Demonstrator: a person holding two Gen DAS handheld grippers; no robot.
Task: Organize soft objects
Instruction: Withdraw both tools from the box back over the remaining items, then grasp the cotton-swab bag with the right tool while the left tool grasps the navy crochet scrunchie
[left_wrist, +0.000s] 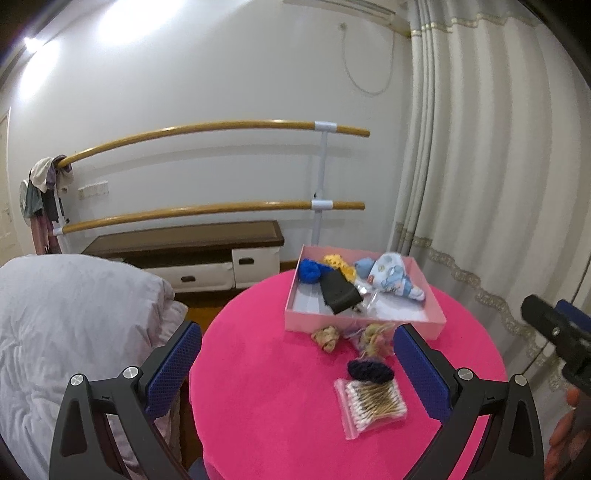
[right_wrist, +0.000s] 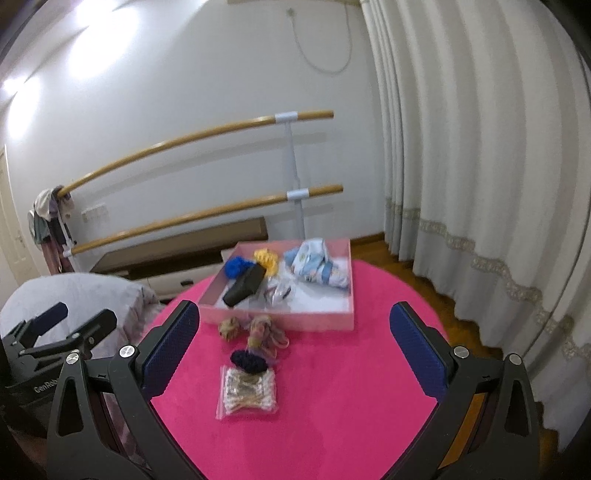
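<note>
A pink box (left_wrist: 354, 323) (right_wrist: 280, 315) stands at the far side of a round pink table (left_wrist: 280, 406) (right_wrist: 332, 387). It holds a blue scrunchie (left_wrist: 309, 271), a yellow scrunchie (left_wrist: 338, 264), a black pouch (left_wrist: 338, 293) and a blue patterned cloth (left_wrist: 395, 278). On the table in front lie a beige scrunchie (left_wrist: 325, 338), a bag of pastel hair ties (left_wrist: 373, 338), a dark scrunchie (left_wrist: 369, 371) and a bag of cotton swabs (left_wrist: 371, 404). My left gripper (left_wrist: 295, 369) and right gripper (right_wrist: 295, 350) are open, empty, above the table's near side.
A bed with a grey quilt (left_wrist: 74, 332) is left of the table. Two wooden wall bars (left_wrist: 221, 127) and a low cabinet (left_wrist: 192, 247) stand behind. Curtains (left_wrist: 498, 184) hang at the right.
</note>
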